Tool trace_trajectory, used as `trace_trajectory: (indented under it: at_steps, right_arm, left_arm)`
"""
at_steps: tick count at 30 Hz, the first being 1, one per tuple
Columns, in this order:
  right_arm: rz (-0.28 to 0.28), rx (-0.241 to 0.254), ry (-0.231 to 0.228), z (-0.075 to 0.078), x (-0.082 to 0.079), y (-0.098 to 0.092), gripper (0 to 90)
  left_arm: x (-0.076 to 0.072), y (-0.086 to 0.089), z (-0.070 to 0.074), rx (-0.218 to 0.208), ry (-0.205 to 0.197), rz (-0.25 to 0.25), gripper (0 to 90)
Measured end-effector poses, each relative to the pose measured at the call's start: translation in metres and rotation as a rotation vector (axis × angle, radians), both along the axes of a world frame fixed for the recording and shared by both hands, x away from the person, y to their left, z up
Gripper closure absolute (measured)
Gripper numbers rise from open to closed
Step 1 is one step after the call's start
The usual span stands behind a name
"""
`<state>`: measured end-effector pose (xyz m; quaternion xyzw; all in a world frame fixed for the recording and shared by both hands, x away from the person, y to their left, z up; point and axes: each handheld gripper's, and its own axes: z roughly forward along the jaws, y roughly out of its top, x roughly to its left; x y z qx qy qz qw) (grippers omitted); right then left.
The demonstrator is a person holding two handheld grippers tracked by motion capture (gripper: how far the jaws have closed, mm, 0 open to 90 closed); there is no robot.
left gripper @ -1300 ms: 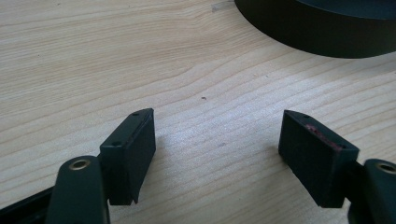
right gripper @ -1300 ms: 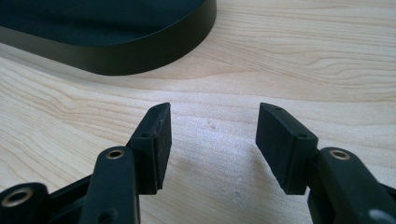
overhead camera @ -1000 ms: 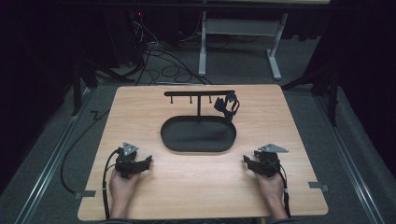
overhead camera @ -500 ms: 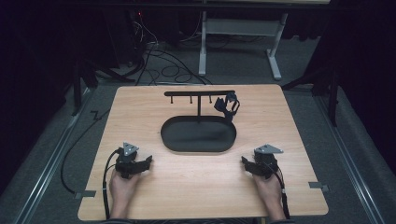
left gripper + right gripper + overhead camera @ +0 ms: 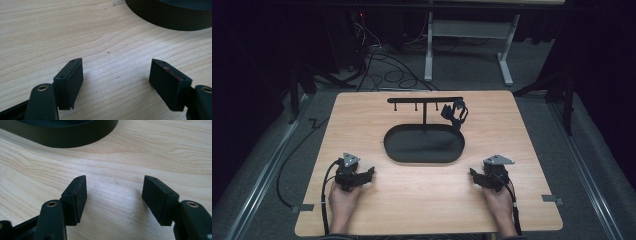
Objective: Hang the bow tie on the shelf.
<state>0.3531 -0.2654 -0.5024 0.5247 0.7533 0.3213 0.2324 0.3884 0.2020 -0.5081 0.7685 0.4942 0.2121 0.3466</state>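
A black oval tray (image 5: 424, 145) lies in the middle of the wooden table (image 5: 512, 135). Behind it stands a black T-shaped rack (image 5: 424, 101) with small hooks, and a dark looped object (image 5: 455, 114) hangs from its right end. My left gripper (image 5: 366, 175) rests low at the front left, held by a hand. Its jaws stand wide open over bare wood (image 5: 116, 75), with the tray wall (image 5: 170, 17) ahead to the right. My right gripper (image 5: 476, 176) sits at the front right, also open and empty (image 5: 115, 195), with the tray wall (image 5: 62, 138) ahead to the left.
Bare wood lies between each gripper and the tray. Cables (image 5: 377, 60) and a white desk frame (image 5: 472, 35) stand on the grey floor beyond the table. Small tape marks (image 5: 552, 199) sit near the front corners.
The right gripper has shifted slightly to the left and toward the tray. The left gripper has barely moved.
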Motion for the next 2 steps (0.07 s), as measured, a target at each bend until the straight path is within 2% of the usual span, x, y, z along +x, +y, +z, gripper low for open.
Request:
trace_trajectory:
  at_steps: [2]
  right_arm:
    - [0.0, 0.0, 0.0, 0.0, 0.0, 0.0, 38.1]
  left_arm:
    - [0.0, -0.0001, -0.0001, -0.001, -0.001, 0.001, 27.8]
